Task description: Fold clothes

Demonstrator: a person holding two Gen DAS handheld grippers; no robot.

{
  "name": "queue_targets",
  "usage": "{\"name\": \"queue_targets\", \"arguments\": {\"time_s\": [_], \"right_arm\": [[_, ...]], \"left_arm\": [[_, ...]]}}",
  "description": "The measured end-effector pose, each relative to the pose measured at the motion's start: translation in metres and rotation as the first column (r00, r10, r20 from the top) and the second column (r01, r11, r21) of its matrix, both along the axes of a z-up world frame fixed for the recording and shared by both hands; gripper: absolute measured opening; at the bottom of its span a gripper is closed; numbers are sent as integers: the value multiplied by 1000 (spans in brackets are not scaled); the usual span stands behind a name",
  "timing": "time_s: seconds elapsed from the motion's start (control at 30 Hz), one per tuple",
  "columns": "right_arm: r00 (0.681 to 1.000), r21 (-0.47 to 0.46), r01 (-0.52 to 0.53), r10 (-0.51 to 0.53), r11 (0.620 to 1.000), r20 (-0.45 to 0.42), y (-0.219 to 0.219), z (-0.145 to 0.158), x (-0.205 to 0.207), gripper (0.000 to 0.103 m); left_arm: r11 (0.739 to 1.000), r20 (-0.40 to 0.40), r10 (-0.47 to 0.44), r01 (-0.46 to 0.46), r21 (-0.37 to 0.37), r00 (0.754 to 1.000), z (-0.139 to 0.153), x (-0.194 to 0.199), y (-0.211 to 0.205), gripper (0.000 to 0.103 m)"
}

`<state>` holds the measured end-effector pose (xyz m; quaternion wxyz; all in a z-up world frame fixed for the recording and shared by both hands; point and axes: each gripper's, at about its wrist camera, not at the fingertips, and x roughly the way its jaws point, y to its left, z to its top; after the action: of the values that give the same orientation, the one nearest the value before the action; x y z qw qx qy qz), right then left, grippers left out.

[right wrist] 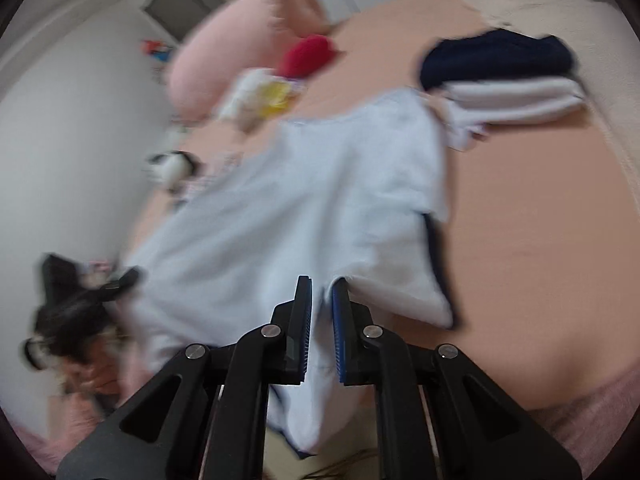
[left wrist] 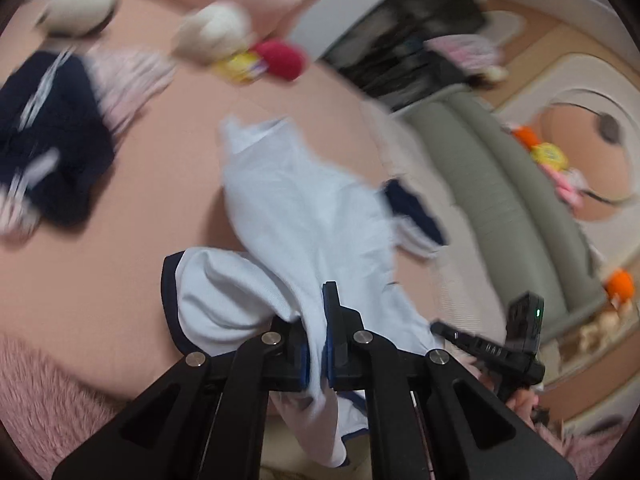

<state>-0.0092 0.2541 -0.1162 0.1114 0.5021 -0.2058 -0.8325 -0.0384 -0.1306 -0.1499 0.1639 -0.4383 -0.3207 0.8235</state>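
A pale blue shirt with navy trim (left wrist: pixel 296 208) lies stretched over a peach bed sheet (left wrist: pixel 120 220), its near edge lifted off the bed. My left gripper (left wrist: pixel 318 344) is shut on that edge, and the cloth bunches between the blue pads and hangs below them. In the right wrist view the same shirt (right wrist: pixel 320 200) runs away from me, and my right gripper (right wrist: pixel 322 332) is shut on another part of its near edge. The other gripper (right wrist: pixel 80 300) shows at the left of that view, blurred. The right gripper's body (left wrist: pixel 504 344) appears at the lower right of the left wrist view.
A navy garment with white stripes (left wrist: pixel 52 144) lies crumpled at the left. Folded navy and white clothes (right wrist: pixel 504 76) are stacked at the far right of the bed. Plush toys (left wrist: pixel 244 48) and a pink pillow (right wrist: pixel 240 44) sit at the head. A grey bench (left wrist: pixel 500 200) stands beside the bed.
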Motion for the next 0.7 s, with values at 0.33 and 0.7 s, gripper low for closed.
{"name": "queue_targets", "arguments": {"time_s": [0.33,0.7], "right_arm": [[969,158,112,-142,981,200,22,-57,26,65],[997,-29,-65,66,997,38,-11,-24,-29,6]], "left_arm": [[994,41,22,-26,105,999,-32,8,-16,8],[1000,52,-16,17,-16,999,-17,-30,9,10]]}}
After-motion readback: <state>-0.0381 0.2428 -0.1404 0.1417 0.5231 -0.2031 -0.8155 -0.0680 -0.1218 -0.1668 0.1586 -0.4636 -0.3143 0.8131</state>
